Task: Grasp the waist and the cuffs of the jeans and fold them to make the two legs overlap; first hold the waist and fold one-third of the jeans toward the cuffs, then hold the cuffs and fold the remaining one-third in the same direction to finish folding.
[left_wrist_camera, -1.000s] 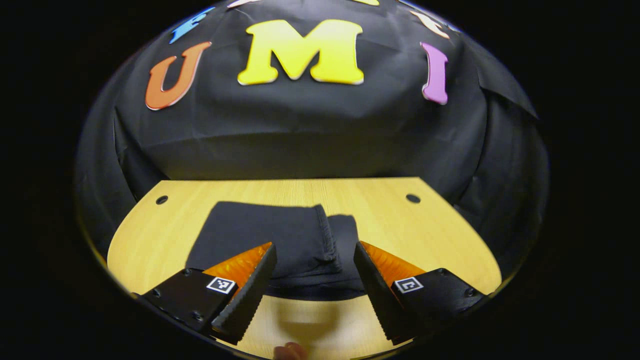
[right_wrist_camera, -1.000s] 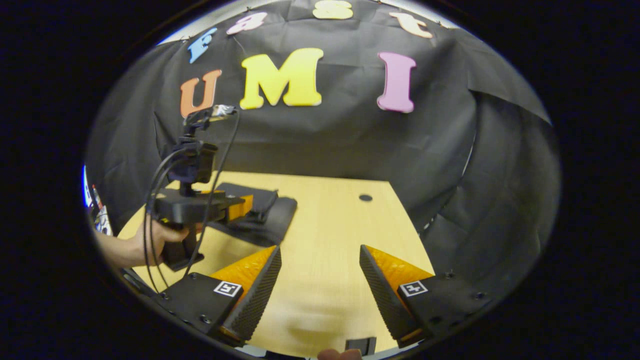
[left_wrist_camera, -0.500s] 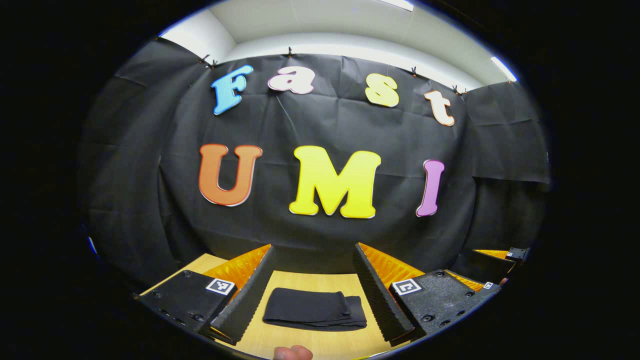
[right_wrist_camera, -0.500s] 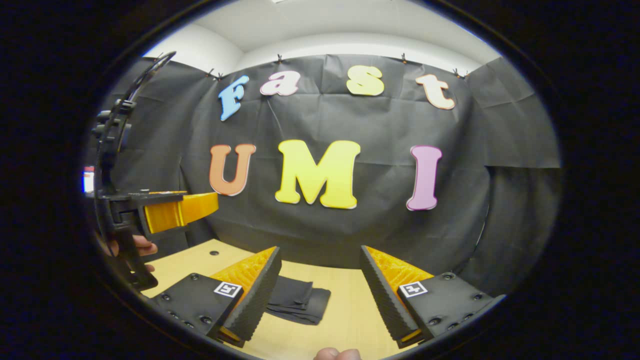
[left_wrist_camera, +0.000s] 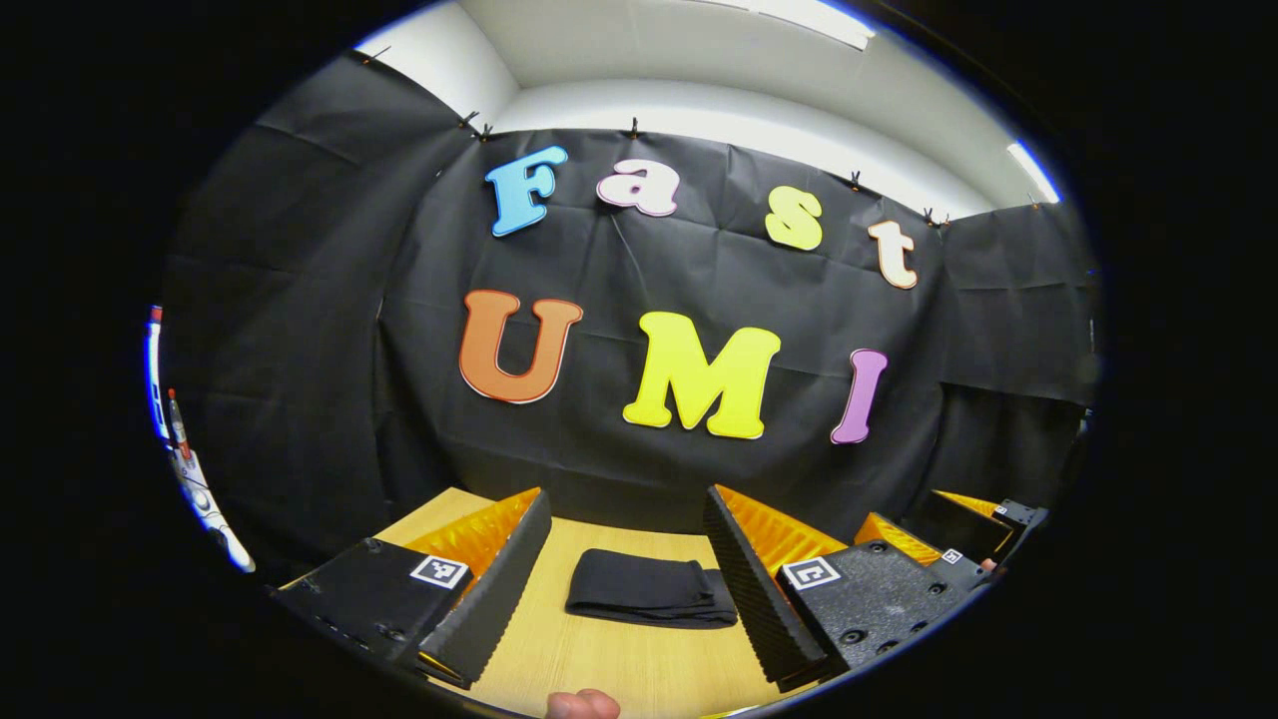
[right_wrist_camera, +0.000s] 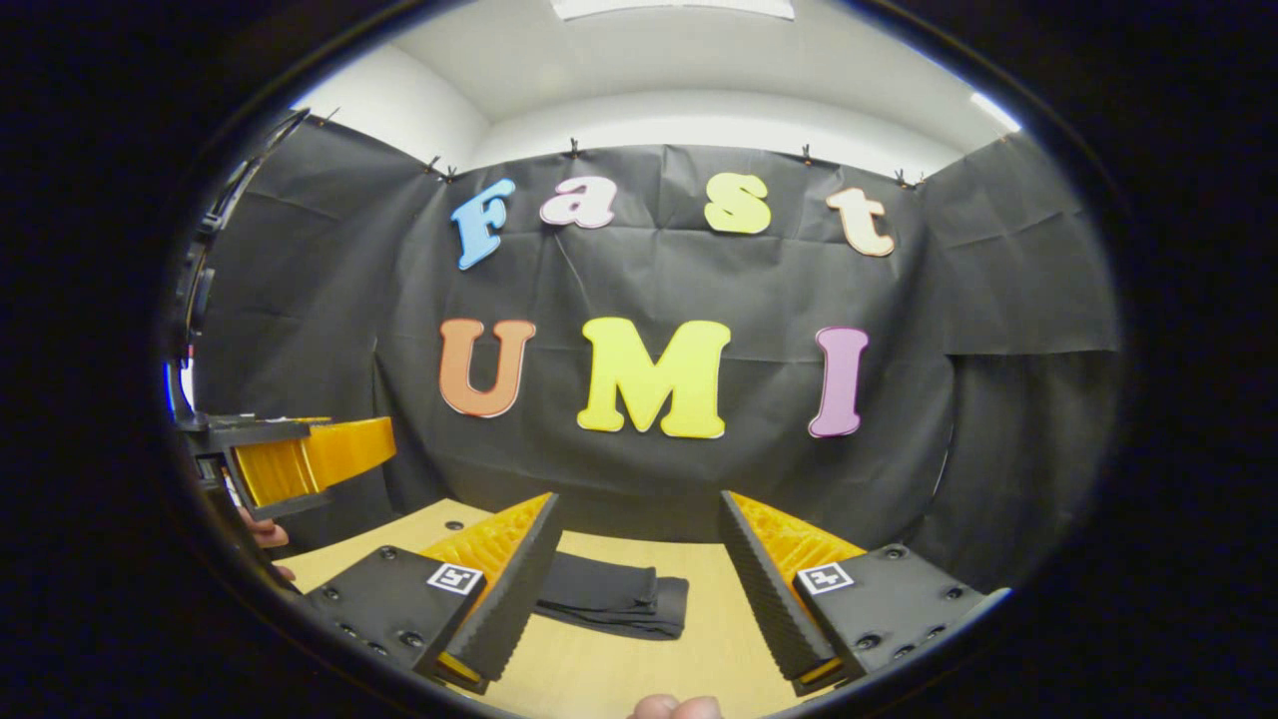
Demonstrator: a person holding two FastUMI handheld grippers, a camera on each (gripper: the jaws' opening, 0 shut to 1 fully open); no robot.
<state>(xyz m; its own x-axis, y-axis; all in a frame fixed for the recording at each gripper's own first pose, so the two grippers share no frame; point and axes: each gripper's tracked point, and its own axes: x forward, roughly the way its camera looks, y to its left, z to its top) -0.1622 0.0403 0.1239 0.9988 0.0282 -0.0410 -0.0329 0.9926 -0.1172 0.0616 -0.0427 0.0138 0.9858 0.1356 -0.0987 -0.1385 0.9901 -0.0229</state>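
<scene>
The dark jeans (left_wrist_camera: 649, 599) lie folded into a compact flat bundle on the wooden table (left_wrist_camera: 599, 669), a layered edge at their right end. My left gripper (left_wrist_camera: 627, 493) is open and held above and back from the bundle, touching nothing. The right gripper view has the same folded jeans (right_wrist_camera: 619, 604) low in the middle. My right gripper (right_wrist_camera: 640, 496) is open as well, raised clear of the cloth. The left gripper (right_wrist_camera: 300, 459) hangs in the air at the left of that view, and the right gripper (left_wrist_camera: 958, 539) sits at the right edge of the left gripper view.
The booth's black cloth wall stands right behind the table (right_wrist_camera: 639, 669). A small round hole (right_wrist_camera: 454, 524) marks the tabletop at the far left. A hand (right_wrist_camera: 262, 531) holds the left gripper.
Both grippers have risen and tilted up away from the table, drawing back from the jeans. The folded jeans stay put and now look smaller and farther off.
</scene>
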